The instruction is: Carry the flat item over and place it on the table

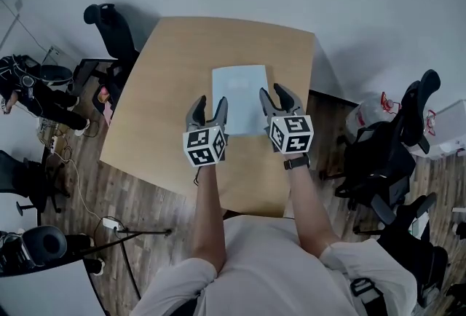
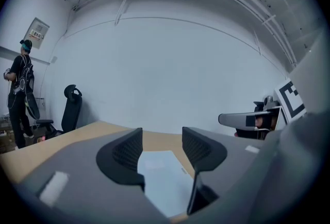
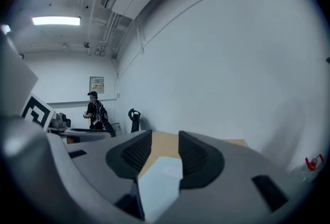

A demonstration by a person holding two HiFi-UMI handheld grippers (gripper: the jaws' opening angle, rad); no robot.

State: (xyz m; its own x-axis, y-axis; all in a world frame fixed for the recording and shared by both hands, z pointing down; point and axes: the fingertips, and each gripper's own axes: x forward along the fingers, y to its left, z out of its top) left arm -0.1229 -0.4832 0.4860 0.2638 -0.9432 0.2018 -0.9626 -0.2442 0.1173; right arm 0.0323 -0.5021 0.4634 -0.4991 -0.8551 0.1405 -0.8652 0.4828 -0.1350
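A pale blue flat sheet [image 1: 240, 98] lies flat on the light wooden table [image 1: 182, 60], near its middle. Both grippers hang in the air above the table's near half, apart from the sheet. My left gripper [image 1: 207, 105] is over the sheet's left edge, its jaws open with nothing between them. My right gripper [image 1: 275, 93] is over the sheet's right edge, also open and empty. In the left gripper view the sheet [image 2: 162, 176] shows below the gap of the left gripper [image 2: 161, 138]. The right gripper view shows the sheet [image 3: 160, 181] under the right gripper [image 3: 165, 140] the same way.
A black office chair [image 1: 109, 30] stands at the table's far left corner, more black chairs [image 1: 393, 140] and a white bag [image 1: 371, 114] to the right. Cables [image 1: 73, 183] run over the wood floor on the left. A person [image 2: 20, 89] stands by the far wall.
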